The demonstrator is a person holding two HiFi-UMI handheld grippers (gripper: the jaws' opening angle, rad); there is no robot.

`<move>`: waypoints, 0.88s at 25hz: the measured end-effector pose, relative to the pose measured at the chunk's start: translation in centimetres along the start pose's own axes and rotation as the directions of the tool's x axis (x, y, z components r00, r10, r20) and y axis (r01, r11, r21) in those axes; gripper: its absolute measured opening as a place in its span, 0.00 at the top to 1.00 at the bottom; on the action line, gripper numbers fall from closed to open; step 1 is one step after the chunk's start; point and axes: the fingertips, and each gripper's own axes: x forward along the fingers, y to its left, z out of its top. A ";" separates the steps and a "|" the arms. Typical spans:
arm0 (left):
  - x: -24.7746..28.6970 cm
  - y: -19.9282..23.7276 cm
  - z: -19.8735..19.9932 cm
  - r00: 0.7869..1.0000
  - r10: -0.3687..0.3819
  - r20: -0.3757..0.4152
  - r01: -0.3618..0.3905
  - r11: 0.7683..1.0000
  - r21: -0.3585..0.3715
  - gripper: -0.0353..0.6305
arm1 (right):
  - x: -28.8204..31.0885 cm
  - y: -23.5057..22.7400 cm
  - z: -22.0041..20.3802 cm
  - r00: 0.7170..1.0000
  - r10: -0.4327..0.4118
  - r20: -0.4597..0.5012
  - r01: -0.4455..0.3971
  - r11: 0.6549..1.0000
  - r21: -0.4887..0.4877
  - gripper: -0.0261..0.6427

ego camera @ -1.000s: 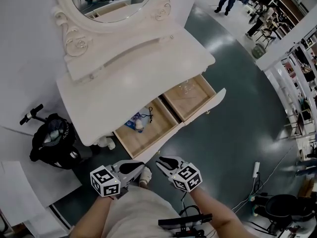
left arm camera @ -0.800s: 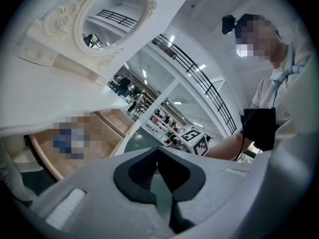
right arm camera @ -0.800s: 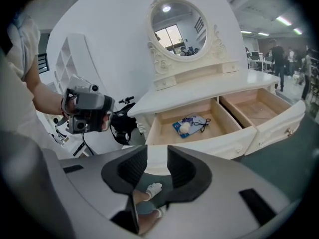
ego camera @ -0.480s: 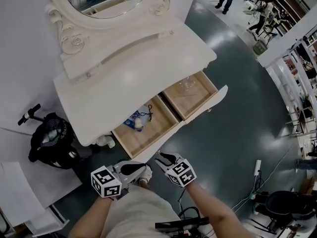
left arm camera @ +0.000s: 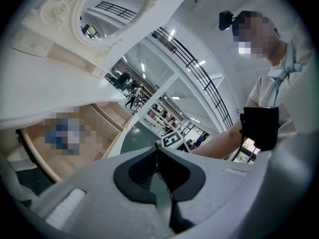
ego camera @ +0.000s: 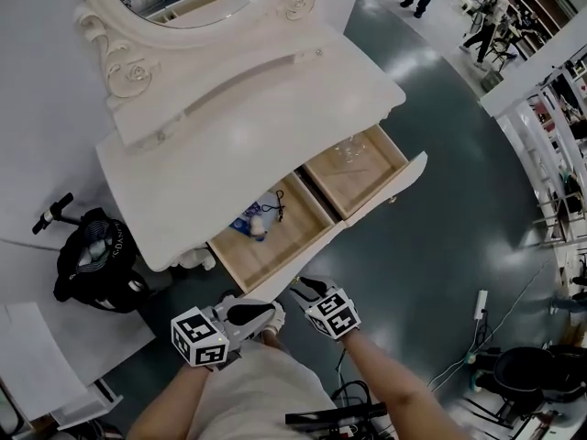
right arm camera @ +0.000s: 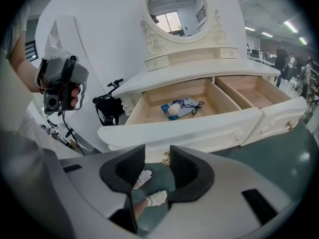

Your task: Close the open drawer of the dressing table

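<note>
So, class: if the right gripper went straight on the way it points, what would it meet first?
Probably the white front of the drawer holding the blue packet, near its gold handle. The right gripper has just been opening its fingers, with nothing between them; depth is unclear.

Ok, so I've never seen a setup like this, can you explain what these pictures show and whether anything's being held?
A person holds a two-jaw tool, a hand-held gripper, in each hand. One picture is from a head camera looking down; the other two from cameras riding on each hand-held gripper. Below is a white dressing table with two drawers pulled out; the left drawer holds a blue packet. The left hand-held gripper is shut and empty. The right hand-held gripper has just been opening, nothing between its jaws.
</note>
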 end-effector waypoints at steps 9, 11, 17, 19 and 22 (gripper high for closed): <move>0.8 0.8 0.1 1.000 -0.005 -0.022 0.005 1.000 -0.016 0.93 | 1.8 -1.0 -1.5 0.997 -0.023 -0.068 0.022 1.000 -0.018 0.71; 1.0 0.9 0.0 1.000 -0.006 -0.024 0.005 1.000 -0.019 0.93 | 2.3 -1.3 -1.9 0.996 -0.029 -0.088 0.027 0.999 -0.026 0.71; 0.9 1.2 -0.2 0.999 -0.004 -0.035 0.003 1.000 -0.030 0.93 | 3.0 -1.6 -2.6 0.990 -0.038 -0.133 0.032 0.999 -0.044 0.71; 0.8 1.2 -0.2 0.999 -0.002 -0.034 0.001 1.000 -0.031 0.93 | 3.1 -1.7 -2.9 0.989 -0.046 -0.144 0.039 0.998 -0.048 0.72; 0.7 1.3 -0.2 0.999 0.001 -0.033 -0.002 0.999 -0.033 0.93 | 3.3 -2.1 -3.4 0.984 -0.067 -0.163 0.058 0.997 -0.057 0.78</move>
